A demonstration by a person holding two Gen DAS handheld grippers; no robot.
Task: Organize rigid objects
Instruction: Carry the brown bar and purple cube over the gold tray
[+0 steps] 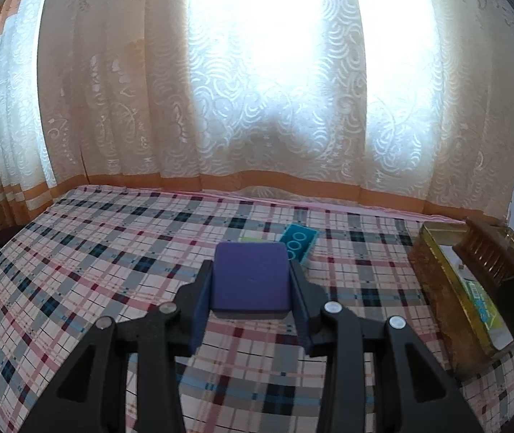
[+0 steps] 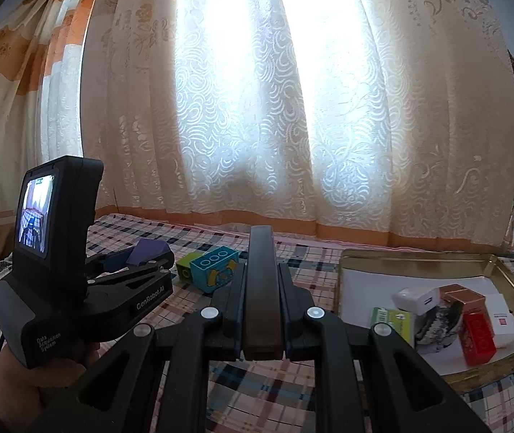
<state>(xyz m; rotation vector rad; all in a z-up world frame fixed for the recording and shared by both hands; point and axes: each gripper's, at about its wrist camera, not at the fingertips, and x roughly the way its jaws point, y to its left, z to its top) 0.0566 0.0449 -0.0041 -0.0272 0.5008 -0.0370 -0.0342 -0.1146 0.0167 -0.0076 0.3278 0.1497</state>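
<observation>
Block [image 1: 250,277] is being gripped by left gripper [image 1: 251,285], dark bar [image 2: 261,288] by right gripper [image 2: 261,310]; guessing both are being carried toward tin [image 2: 347,267], then release.

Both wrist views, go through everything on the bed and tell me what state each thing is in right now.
Left hand-held gripper: shut on the purple block, held above the bed.
Right hand-held gripper: shut on a dark flat bar.
Gold tin: open, several items inside.
Red block: inside the tin.
Blue block: lying on the plaid sheet.
</observation>
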